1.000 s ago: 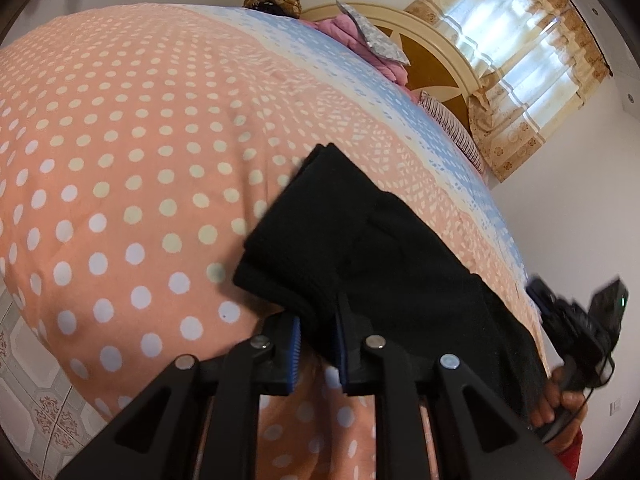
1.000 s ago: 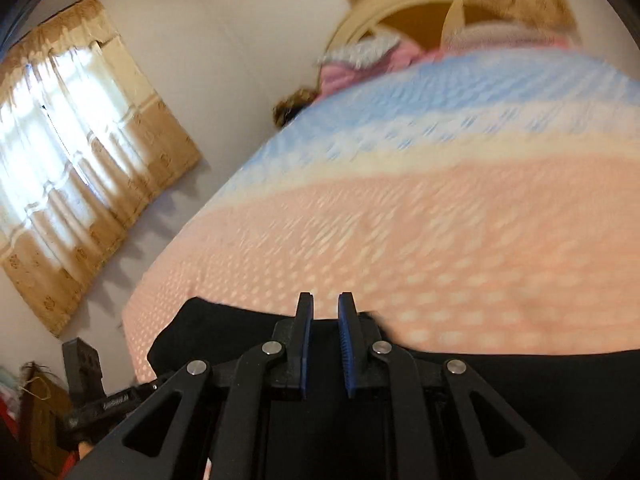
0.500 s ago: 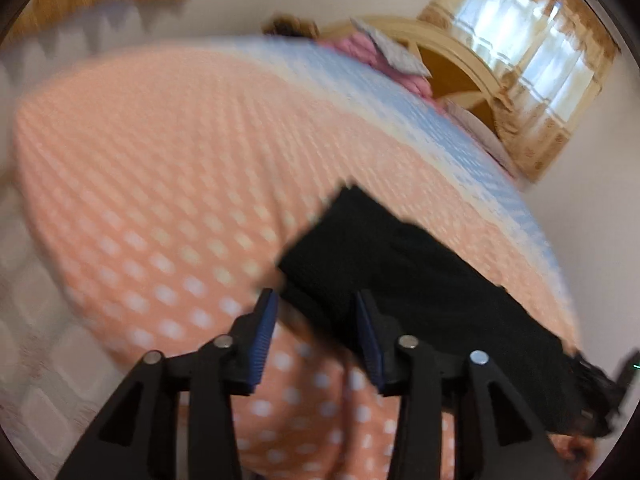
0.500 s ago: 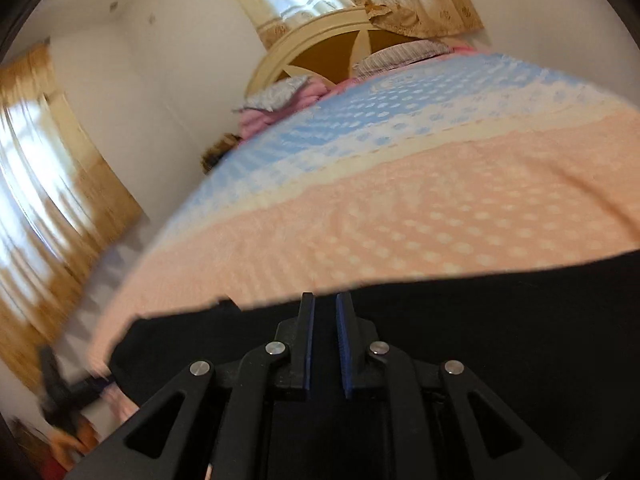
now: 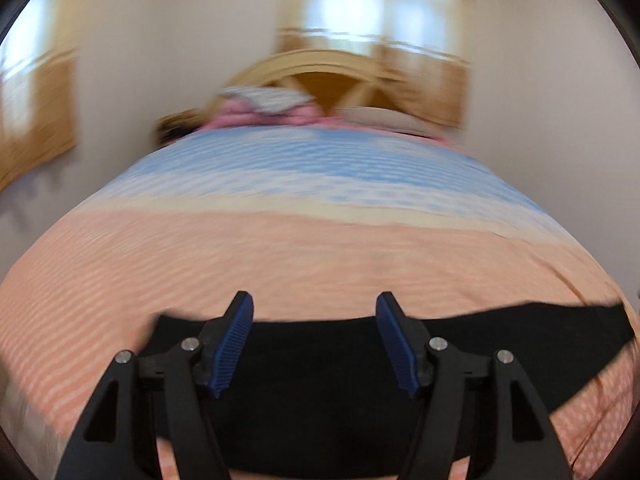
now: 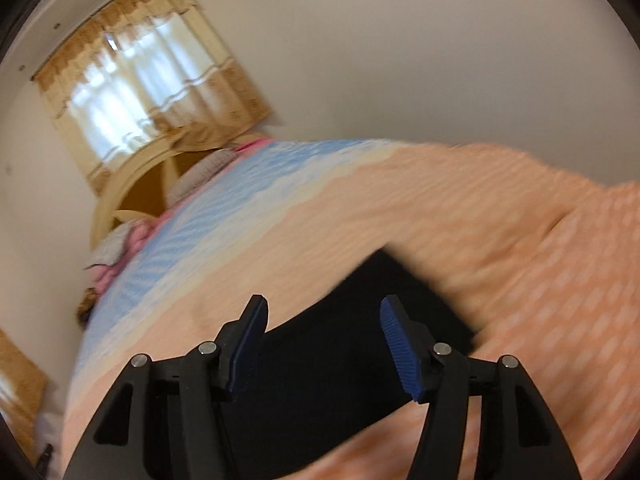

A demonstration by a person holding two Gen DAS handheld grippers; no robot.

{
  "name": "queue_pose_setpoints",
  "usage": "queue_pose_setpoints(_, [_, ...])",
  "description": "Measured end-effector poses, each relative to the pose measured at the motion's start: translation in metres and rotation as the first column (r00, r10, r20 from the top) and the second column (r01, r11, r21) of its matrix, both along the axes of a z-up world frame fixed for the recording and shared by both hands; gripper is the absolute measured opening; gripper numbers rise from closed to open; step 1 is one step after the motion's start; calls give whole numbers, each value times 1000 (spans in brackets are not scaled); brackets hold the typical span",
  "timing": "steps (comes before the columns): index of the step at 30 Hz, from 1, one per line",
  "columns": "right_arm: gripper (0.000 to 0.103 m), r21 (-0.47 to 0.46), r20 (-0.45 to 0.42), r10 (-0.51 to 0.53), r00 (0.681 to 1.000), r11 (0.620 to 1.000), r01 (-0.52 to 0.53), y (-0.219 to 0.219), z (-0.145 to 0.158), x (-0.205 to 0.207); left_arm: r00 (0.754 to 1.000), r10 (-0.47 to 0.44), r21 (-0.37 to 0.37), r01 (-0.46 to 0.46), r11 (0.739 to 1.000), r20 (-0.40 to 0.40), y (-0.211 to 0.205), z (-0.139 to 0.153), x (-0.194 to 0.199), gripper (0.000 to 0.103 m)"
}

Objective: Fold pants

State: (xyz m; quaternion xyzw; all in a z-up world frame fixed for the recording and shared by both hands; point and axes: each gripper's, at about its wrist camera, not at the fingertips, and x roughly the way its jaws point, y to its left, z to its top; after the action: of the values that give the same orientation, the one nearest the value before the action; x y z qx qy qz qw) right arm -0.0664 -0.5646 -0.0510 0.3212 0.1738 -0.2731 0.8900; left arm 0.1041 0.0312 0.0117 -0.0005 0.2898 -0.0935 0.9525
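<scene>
Spread across the bed, the polka-dot bedspread (image 5: 280, 256) runs peach near me and blue toward the headboard (image 5: 320, 80). I see my left gripper (image 5: 314, 312) with its jaws standing wide, just been opening, nothing between the blue pads, which hang over the black pants (image 5: 320, 380) lying flat on the peach cloth. My right gripper (image 6: 322, 314) likewise has jaws wide after opening, empty, above the pants' end (image 6: 340, 360). Beyond, curtains (image 6: 152, 80) cover the window.
</scene>
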Motion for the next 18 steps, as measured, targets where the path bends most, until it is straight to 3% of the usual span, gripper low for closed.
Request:
queue_pose_setpoints(5, [60,95,-114,84,990,993,-73,-61,-26,3,984,-170,-27,169,985,-58,-84,-15,7,71])
queue_pose_setpoints(8, [60,156,-135,121,984,983,-99,-71,-43,14,963,-243,-35,241,970,-115,-117,-30,2,71])
queue_pose_setpoints(15, [60,99,-216,220,951,974,-203,-58,-55,22,928,-304,-20,307,952,-216,-145,-58,-13,71])
queue_pose_setpoints(16, [58,96,-222,233,947,971,-217,-56,-56,20,926,-302,-20,306,952,-224,-150,-59,-15,72])
queue_pose_setpoints(18, [34,61,-271,233,934,973,-224,-47,-57,19,922,-295,-17,301,954,-249,-151,-66,-16,72])
